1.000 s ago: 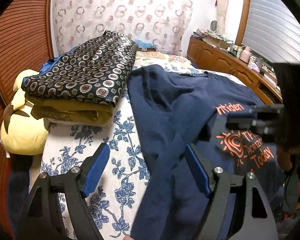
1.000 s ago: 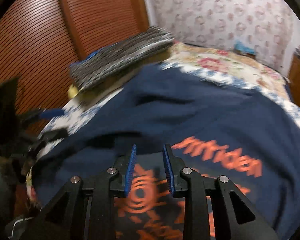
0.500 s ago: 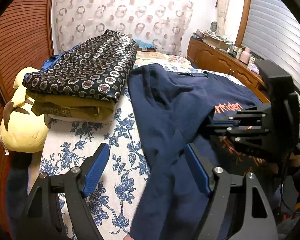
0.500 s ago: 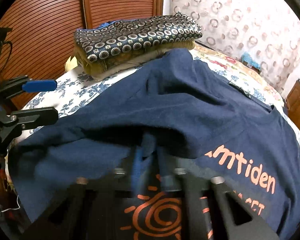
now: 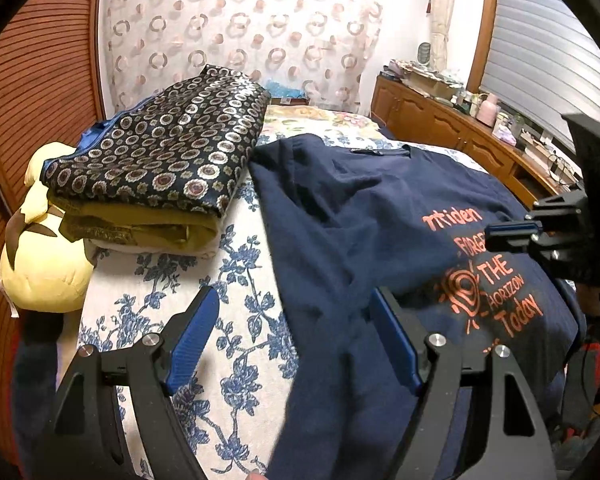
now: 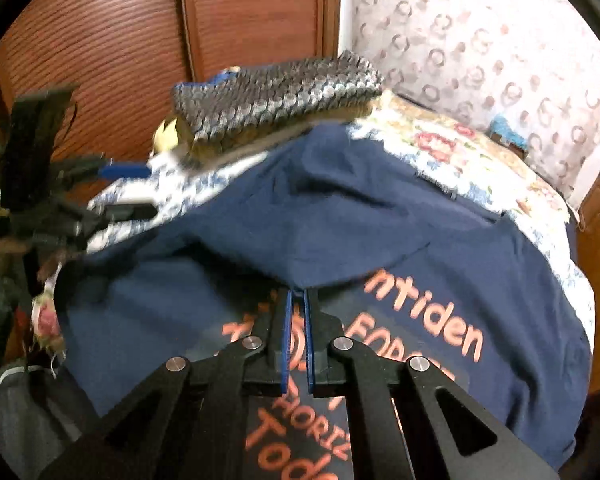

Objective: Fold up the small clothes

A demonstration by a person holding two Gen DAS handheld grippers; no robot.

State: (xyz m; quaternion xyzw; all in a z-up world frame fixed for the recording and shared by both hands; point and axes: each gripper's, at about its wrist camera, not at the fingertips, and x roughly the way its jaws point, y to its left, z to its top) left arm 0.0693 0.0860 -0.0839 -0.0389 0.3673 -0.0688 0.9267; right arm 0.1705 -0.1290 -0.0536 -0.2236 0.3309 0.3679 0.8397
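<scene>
A navy cotton T-shirt with orange lettering (image 5: 364, 216) lies across the centre and right of the frame on a blue-flowered white bedspread (image 5: 236, 320). The left gripper (image 5: 294, 330) gapes wide, empty. The right gripper (image 6: 297, 300), nearly together, is opening at the shirt's folded edge.

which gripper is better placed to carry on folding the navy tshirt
Probably right. The right gripper sits at the folded edge of the navy t-shirt, jaws nearly closed but opening. The left gripper hangs wide open over its side edge, gripping nothing.
</scene>
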